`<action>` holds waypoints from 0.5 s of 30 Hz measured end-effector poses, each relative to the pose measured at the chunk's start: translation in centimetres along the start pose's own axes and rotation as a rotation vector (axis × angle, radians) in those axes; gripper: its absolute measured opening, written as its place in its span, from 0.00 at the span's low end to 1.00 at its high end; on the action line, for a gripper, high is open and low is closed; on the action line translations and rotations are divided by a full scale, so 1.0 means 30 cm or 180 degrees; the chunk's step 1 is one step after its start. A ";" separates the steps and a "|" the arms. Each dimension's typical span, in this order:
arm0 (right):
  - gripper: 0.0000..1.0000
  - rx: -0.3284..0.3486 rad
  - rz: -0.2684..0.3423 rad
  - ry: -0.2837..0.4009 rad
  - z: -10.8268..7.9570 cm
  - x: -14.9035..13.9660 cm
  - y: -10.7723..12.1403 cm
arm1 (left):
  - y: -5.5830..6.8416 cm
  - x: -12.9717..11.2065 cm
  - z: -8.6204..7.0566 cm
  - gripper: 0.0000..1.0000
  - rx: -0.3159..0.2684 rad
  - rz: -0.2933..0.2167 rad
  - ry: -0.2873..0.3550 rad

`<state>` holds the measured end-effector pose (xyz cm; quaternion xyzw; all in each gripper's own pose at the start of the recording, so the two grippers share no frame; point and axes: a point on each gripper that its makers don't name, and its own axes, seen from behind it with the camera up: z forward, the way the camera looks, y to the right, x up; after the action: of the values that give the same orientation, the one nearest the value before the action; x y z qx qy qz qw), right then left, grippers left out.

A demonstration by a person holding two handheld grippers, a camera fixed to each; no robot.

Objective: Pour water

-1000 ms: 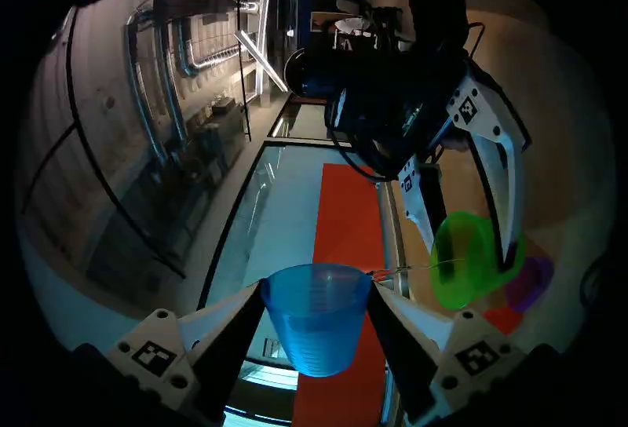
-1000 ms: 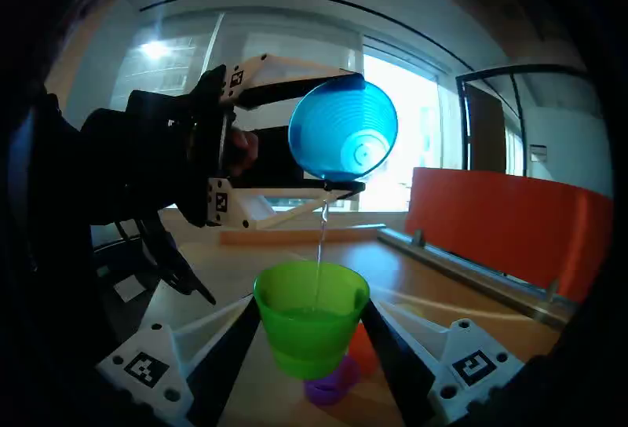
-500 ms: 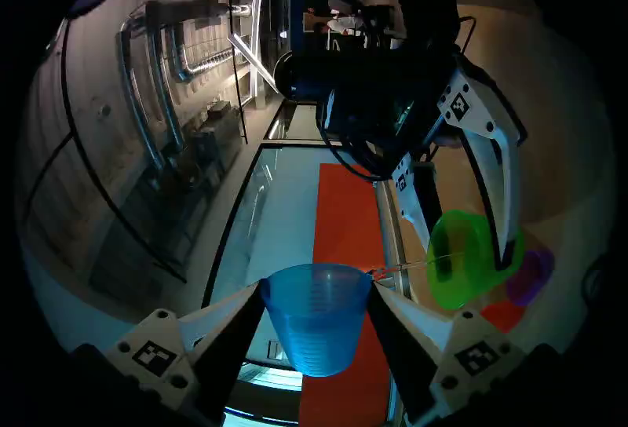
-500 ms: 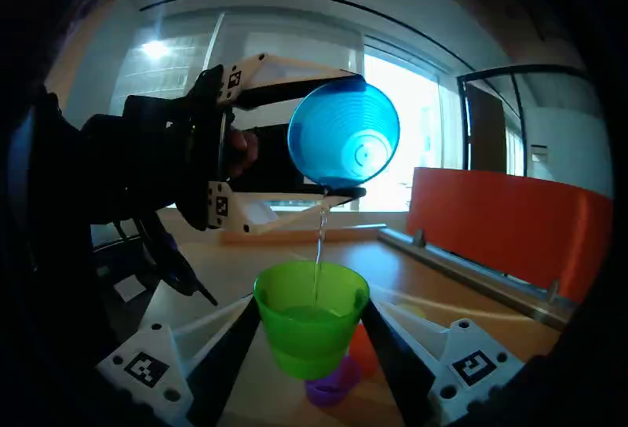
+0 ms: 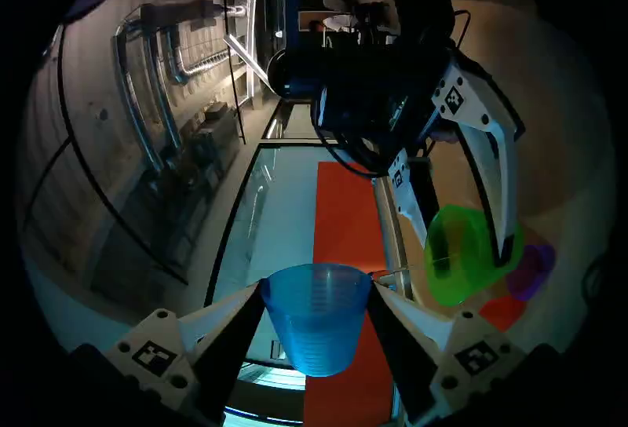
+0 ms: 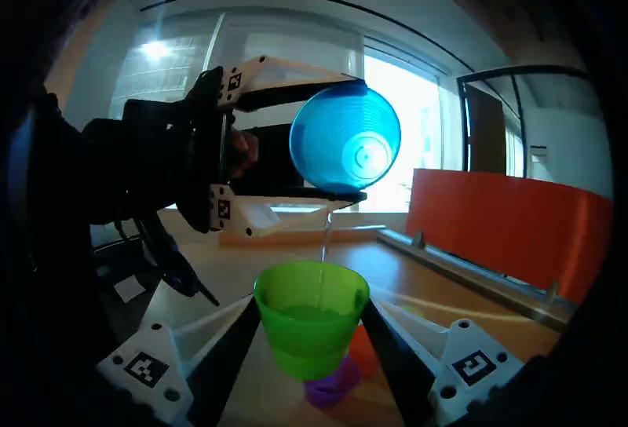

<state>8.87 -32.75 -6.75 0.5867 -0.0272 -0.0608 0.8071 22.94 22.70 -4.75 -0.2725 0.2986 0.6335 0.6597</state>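
Observation:
My left gripper [image 5: 315, 325] is shut on a translucent blue cup [image 5: 316, 325], turned on its side so its rim points at the green cup. In the right gripper view the same blue cup [image 6: 345, 139] hangs tipped above, held by the left gripper [image 6: 337, 140], and a thin stream of water [image 6: 324, 242] runs from its rim. My right gripper [image 6: 311, 325] is shut on an upright green cup [image 6: 311, 319] with water inside. The left gripper view shows that green cup [image 5: 463, 254] between the right gripper's fingers [image 5: 502, 184].
A purple cup [image 6: 334, 388] and an orange one [image 6: 363, 348] sit on the wooden table [image 6: 439, 286] just under the green cup. An orange partition [image 6: 510, 219] runs along the table's right side. A dark-sleeved arm [image 6: 102, 176] holds the left gripper.
The blue cup has tipped a little further, its base turning more toward the right gripper's camera. The stream keeps running and the green cup stays where it was.

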 end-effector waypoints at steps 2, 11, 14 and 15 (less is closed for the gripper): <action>0.90 0.0001 -0.0004 0.0001 0.000 -0.001 0.000 | 0.001 0.001 0.001 0.87 0.0000 0.0005 -0.0001; 0.90 -0.0003 -0.0002 -0.0002 -0.002 -0.005 0.003 | 0.001 -0.003 0.003 0.87 0.0005 0.0015 -0.0006; 0.90 -0.0001 0.0000 -0.0003 0.001 -0.005 0.001 | 0.000 -0.004 0.004 0.87 0.0004 0.0018 -0.0009; 0.90 0.0000 0.0001 -0.0003 0.001 -0.005 0.000 | 0.000 -0.005 0.005 0.87 0.0002 0.0018 -0.0009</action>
<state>8.73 -32.77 -6.72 0.5866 -0.0276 -0.0610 0.8071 22.95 22.70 -4.54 -0.2705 0.2987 0.6357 0.6585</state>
